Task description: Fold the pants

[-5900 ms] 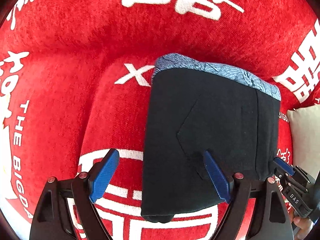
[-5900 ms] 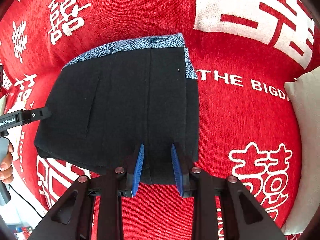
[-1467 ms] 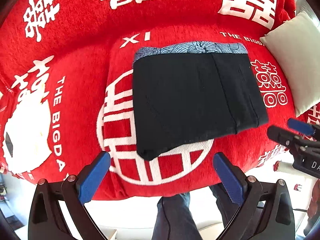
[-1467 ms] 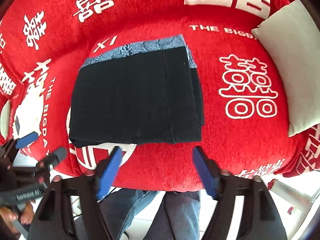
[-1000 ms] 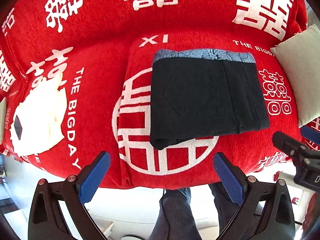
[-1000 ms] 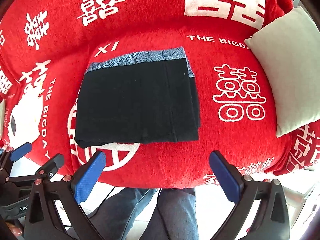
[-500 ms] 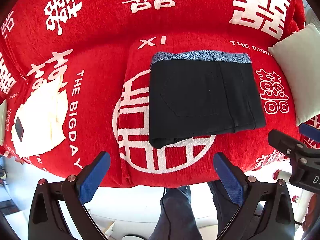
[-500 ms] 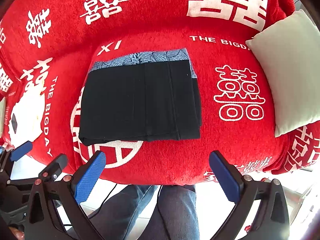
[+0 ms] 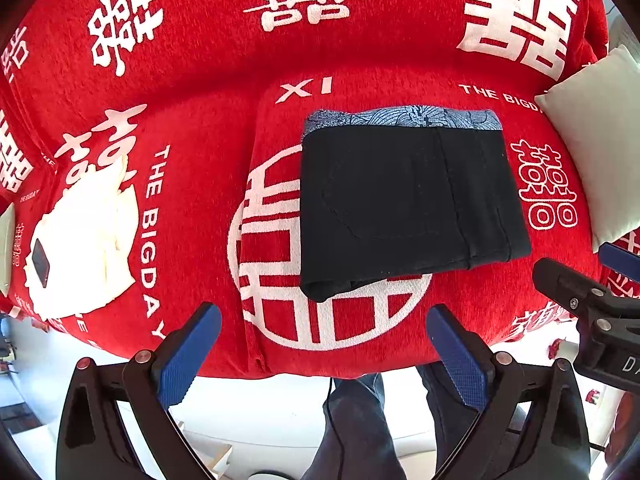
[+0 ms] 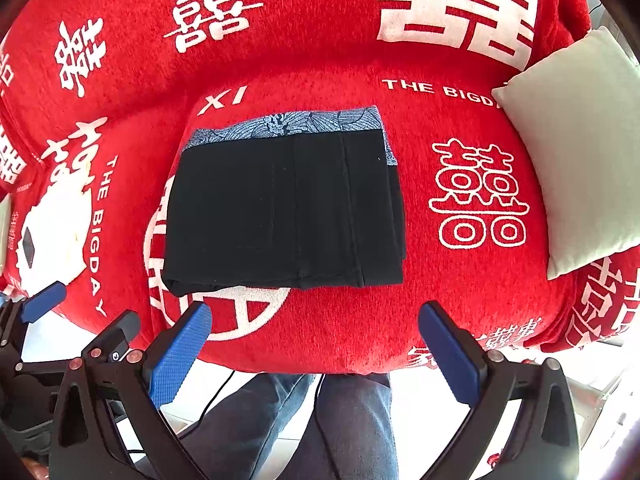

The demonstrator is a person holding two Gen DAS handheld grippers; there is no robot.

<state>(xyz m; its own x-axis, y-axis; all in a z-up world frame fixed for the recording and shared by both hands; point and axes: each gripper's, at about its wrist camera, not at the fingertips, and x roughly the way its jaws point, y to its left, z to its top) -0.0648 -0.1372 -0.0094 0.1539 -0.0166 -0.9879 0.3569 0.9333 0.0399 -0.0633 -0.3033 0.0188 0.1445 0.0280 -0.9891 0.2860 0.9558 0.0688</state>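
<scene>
The black pants (image 9: 404, 204) lie folded into a flat rectangle on the red seat cushion, with a blue patterned band (image 9: 400, 118) showing along the far edge. They also show in the right wrist view (image 10: 280, 212). My left gripper (image 9: 324, 356) is open and empty, held back off the cushion's front edge. My right gripper (image 10: 316, 356) is open and empty, likewise pulled back in front of the cushion. Neither touches the pants.
The red sofa cover (image 9: 200, 80) carries white lettering. A pale cushion (image 10: 576, 140) sits at the right. A cream cloth with a dark phone (image 9: 40, 264) lies at the left. The person's jeans-clad legs (image 10: 320, 428) stand below the seat edge.
Both grippers let go of the pants, opened wide and drew back from the cushion. Over the last second they have held almost still.
</scene>
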